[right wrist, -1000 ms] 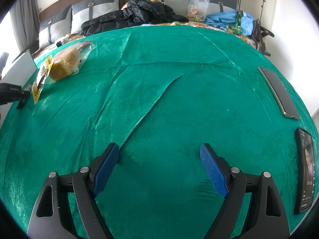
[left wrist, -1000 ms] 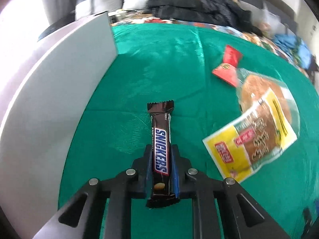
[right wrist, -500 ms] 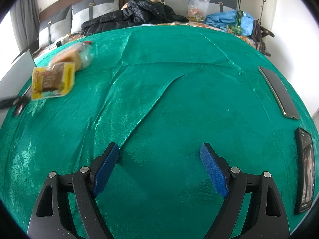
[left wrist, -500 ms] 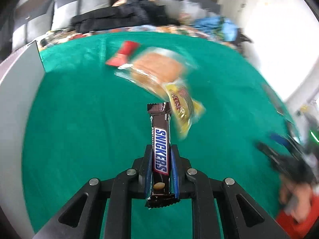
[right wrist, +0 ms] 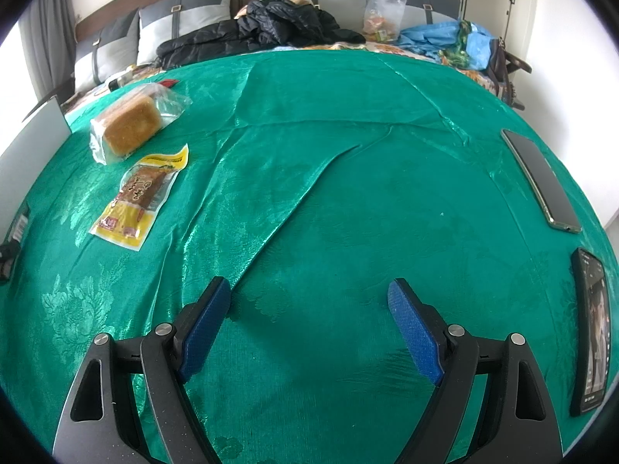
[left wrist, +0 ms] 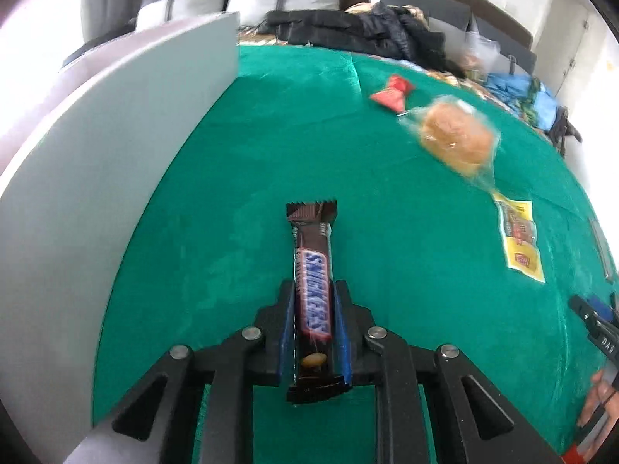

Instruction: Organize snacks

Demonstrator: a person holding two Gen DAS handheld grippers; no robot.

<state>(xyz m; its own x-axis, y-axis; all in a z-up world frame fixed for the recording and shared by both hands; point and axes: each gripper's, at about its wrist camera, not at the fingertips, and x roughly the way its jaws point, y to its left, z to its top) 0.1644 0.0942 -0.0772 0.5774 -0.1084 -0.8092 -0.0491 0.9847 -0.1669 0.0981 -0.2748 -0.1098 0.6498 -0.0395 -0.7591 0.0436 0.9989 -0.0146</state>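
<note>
A brown Snickers bar (left wrist: 312, 270) lies lengthwise between the blue pads of my left gripper (left wrist: 312, 286), just above the green cloth. The jaws are opening, and thin gaps show on both sides of the bar. To its left stands the tall grey box wall (left wrist: 116, 178). A red wrapper (left wrist: 392, 92), a bread loaf in a clear bag (left wrist: 456, 139) and a yellow snack packet (left wrist: 520, 239) lie to the far right. My right gripper (right wrist: 309, 290) hovers open over bare cloth, and the bread (right wrist: 131, 123) and yellow packet (right wrist: 141, 201) are far to its left.
Two phones (right wrist: 541, 178) (right wrist: 590, 328) lie at the right edge of the green cloth (right wrist: 348, 154). A black jacket (right wrist: 271, 27), bags and cushions are piled at the far end. A hand (left wrist: 599, 402) shows at the lower right of the left wrist view.
My left gripper has swung back beside the grey box, and its pads have parted slightly from the Snickers bar. The yellow packet now lies flat in front of the bread. The right gripper has kept still.
</note>
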